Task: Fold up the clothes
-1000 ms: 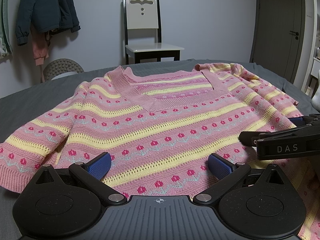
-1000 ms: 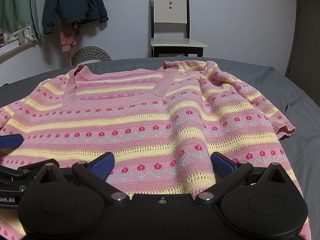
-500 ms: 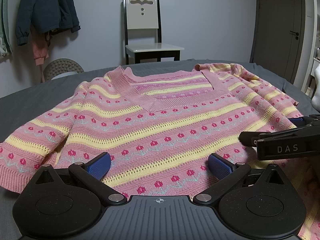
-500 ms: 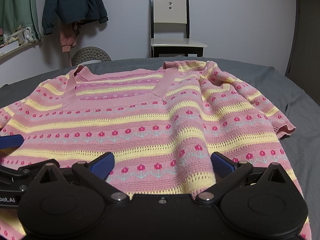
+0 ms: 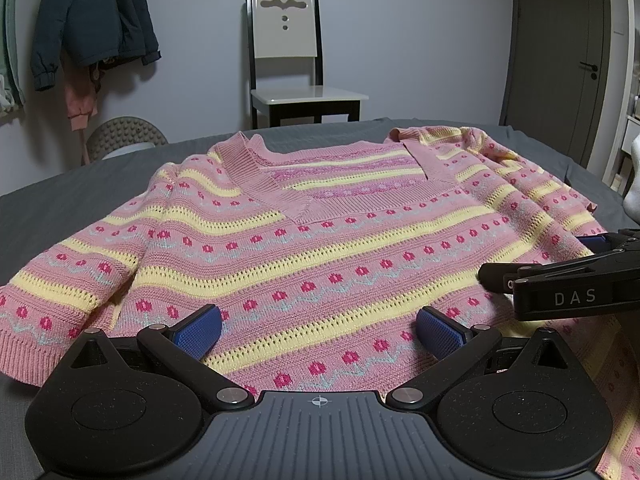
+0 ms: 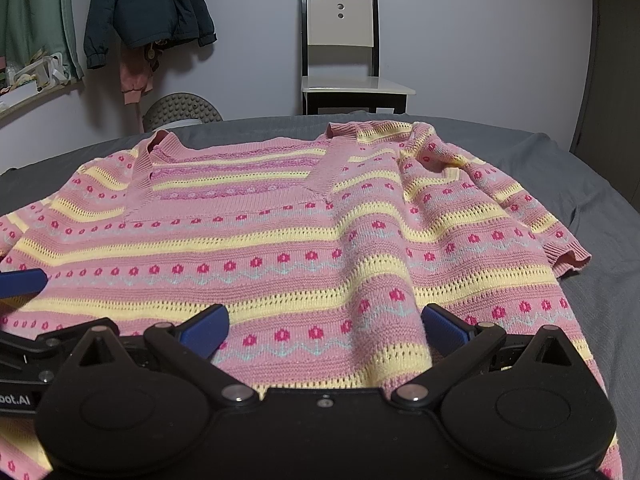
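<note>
A pink knit sweater (image 5: 320, 248) with yellow stripes and red flower dots lies spread flat on a grey bed, collar away from me; the right wrist view shows the same sweater (image 6: 304, 248). My left gripper (image 5: 320, 330) hovers open over the hem, blue pads wide apart, nothing between them. My right gripper (image 6: 324, 328) is open too, low over the hem further right. The right gripper's black body (image 5: 568, 288) shows at the right edge of the left wrist view. A blue pad of the left gripper (image 6: 20, 282) pokes in at the left edge of the right wrist view.
Grey bedding (image 6: 600, 216) surrounds the sweater. Beyond the bed stands a white and black chair (image 5: 292, 80) against the wall. A dark jacket (image 5: 92, 20) hangs at the left, with a round studded stool (image 5: 124, 140) below. A dark door (image 5: 560, 60) is at the right.
</note>
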